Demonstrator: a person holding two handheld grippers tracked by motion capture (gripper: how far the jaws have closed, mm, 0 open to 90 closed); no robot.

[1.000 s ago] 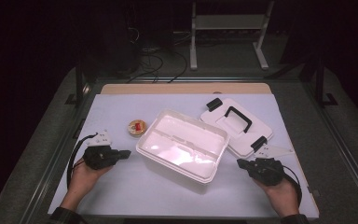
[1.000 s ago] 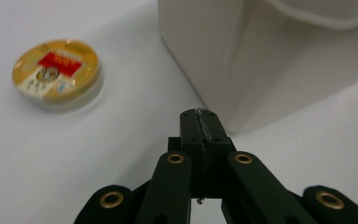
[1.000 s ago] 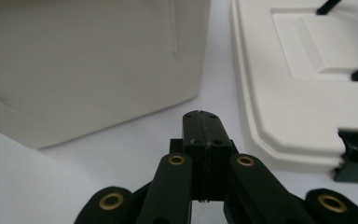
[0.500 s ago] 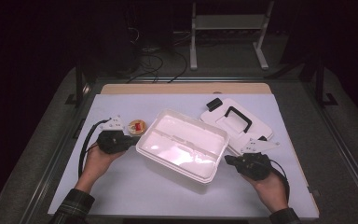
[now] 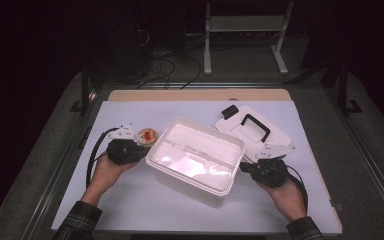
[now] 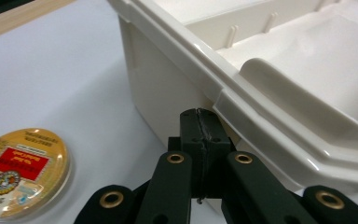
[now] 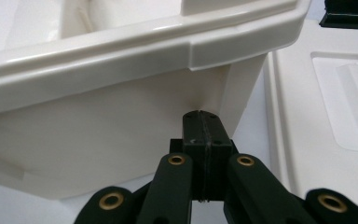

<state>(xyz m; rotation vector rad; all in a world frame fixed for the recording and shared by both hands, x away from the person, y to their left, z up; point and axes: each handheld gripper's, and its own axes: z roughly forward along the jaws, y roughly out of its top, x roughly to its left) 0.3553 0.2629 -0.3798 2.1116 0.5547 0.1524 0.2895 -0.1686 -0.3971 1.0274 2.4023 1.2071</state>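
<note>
Left gripper (image 5: 141,150): held against the left short end of the white tub (image 5: 195,160), jaws pressed together, nothing between them.
Right gripper (image 5: 246,167): at the tub's right end, jaws likewise closed and empty.
Tub axis: lay between the grippers, each equally near.
Lid (image 5: 254,131): behind the tub's right end.
Contact: tips under the rim, touching not discernible.

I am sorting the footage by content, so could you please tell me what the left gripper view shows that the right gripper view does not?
Left gripper view: a round gold tin with a red label lies on the table beside the tub. Right gripper view: the white lid lies flat next to the tub. Both: shut black tongs, left and right, close under the white tub's rim.
</note>
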